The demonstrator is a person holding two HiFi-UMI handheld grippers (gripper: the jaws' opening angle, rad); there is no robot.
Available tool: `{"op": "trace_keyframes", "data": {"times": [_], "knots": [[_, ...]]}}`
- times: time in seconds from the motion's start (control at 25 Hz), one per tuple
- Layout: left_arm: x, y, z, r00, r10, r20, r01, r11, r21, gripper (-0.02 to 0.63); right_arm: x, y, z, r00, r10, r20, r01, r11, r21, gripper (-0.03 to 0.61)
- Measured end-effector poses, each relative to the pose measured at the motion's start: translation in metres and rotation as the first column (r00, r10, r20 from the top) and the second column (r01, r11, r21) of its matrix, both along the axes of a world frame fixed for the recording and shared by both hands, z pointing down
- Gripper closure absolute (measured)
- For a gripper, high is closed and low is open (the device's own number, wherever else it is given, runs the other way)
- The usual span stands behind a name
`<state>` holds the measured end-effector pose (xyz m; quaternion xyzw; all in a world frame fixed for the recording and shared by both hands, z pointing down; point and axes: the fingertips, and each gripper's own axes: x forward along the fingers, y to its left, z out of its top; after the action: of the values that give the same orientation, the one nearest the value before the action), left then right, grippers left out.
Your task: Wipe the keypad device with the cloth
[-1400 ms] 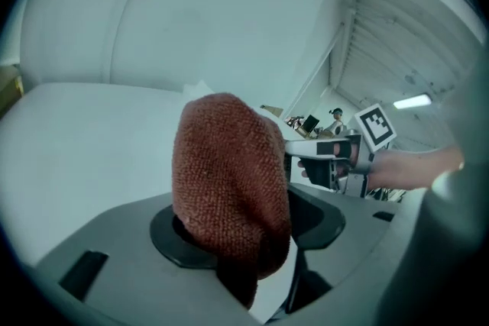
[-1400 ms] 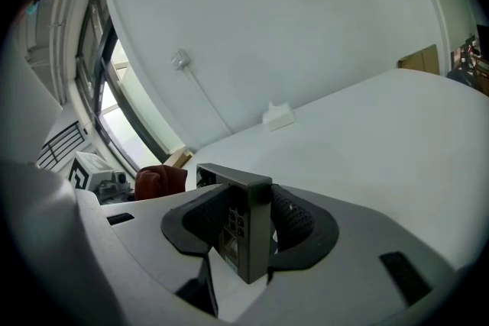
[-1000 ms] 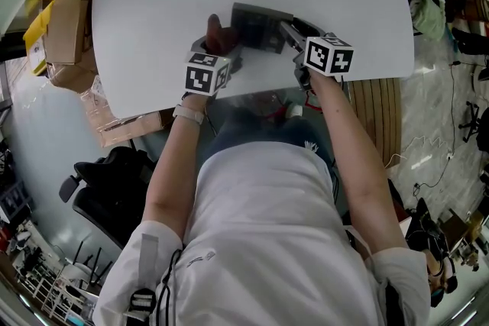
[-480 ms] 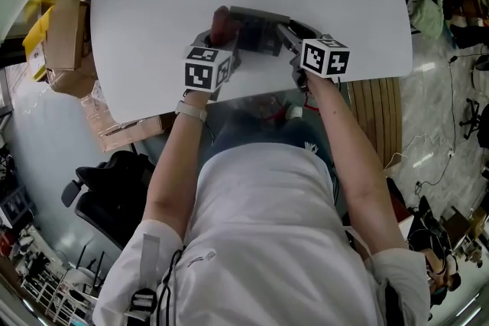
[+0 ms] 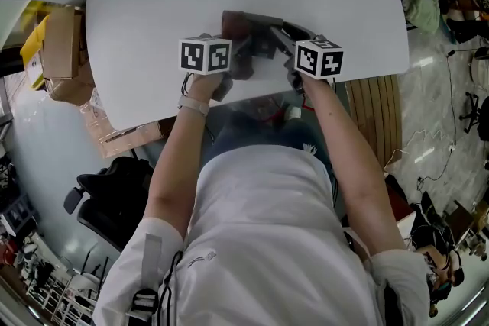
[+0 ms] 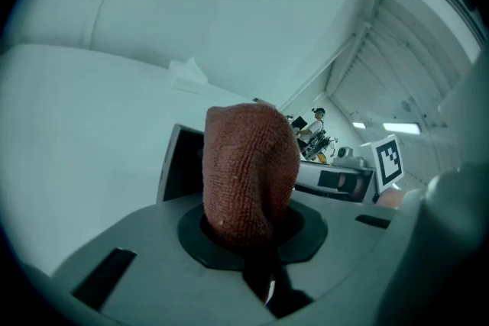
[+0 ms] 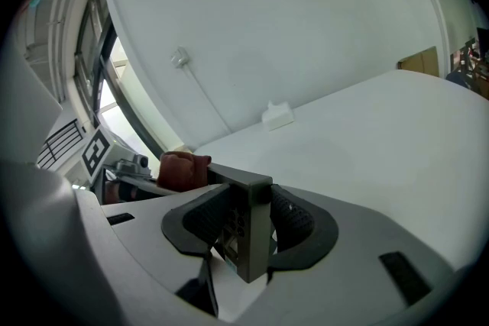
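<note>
The white worktop (image 5: 153,4) fills the upper frame. At its centre is the grey keypad device (image 5: 263,33), and the right gripper (image 7: 246,229) is clamped on one end of it. The left gripper (image 6: 252,240) has just been closing its jaws. Now they are narrow and pinch the rust-brown cloth (image 6: 248,168), which is bunched upright at the device's left side.
</note>
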<state>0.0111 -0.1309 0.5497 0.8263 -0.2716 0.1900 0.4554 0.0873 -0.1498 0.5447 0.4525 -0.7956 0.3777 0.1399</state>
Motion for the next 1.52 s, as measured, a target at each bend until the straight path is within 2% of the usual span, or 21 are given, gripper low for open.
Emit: {"op": "trace_keyframes", "data": {"times": [0.12,0.48,0.76,0.84,0.92,1.08,1.24,1.36,1.52], "knots": [[0.002,0.005,0.01,0.999,-0.01,-0.031,0.007,0.997,-0.076,0.566,-0.001,0.001,-0.001,1.0,-0.006,-0.004,0.006,1.0,-0.005,0.407],[0.009,0.029,0.033,0.997,0.025,-0.069,-0.04,0.973,-0.226,0.568,0.0,0.001,0.0,1.0,-0.012,-0.015,0.012,1.0,-0.009,0.408],[0.006,0.052,0.057,0.998,0.048,-0.042,-0.059,0.949,-0.31,0.568,0.0,0.0,0.0,1.0,-0.014,-0.018,0.014,1.0,-0.013,0.408],[0.002,0.058,0.067,0.999,0.051,-0.011,-0.051,0.943,-0.329,0.566,-0.001,0.0,0.0,1.0,-0.014,-0.021,0.013,1.0,-0.015,0.408],[-0.002,0.063,0.075,0.998,0.057,0.026,-0.045,0.939,-0.342,0.566,-0.001,-0.001,0.0,1.0,-0.012,-0.019,0.012,1.0,-0.016,0.408],[-0.004,0.068,0.08,0.998,0.059,0.018,-0.048,0.927,-0.371,0.566,0.0,-0.001,0.0,1.0,0.007,0.001,-0.007,1.0,-0.023,0.408],[0.001,0.082,0.069,0.989,0.147,0.011,-0.134,0.925,-0.356,0.566,0.001,0.001,0.001,1.0,0.023,0.018,-0.022,0.999,-0.029,0.408],[0.008,0.084,0.048,0.981,0.194,-0.023,-0.191,0.93,-0.314,0.566,0.001,0.001,0.002,0.999,0.024,0.026,-0.024,0.999,-0.027,0.408],[0.02,0.065,0.018,0.98,0.164,-0.109,-0.188,0.942,-0.277,0.566,0.0,0.001,0.001,0.999,0.022,0.033,-0.022,1.0,-0.023,0.408]]}}
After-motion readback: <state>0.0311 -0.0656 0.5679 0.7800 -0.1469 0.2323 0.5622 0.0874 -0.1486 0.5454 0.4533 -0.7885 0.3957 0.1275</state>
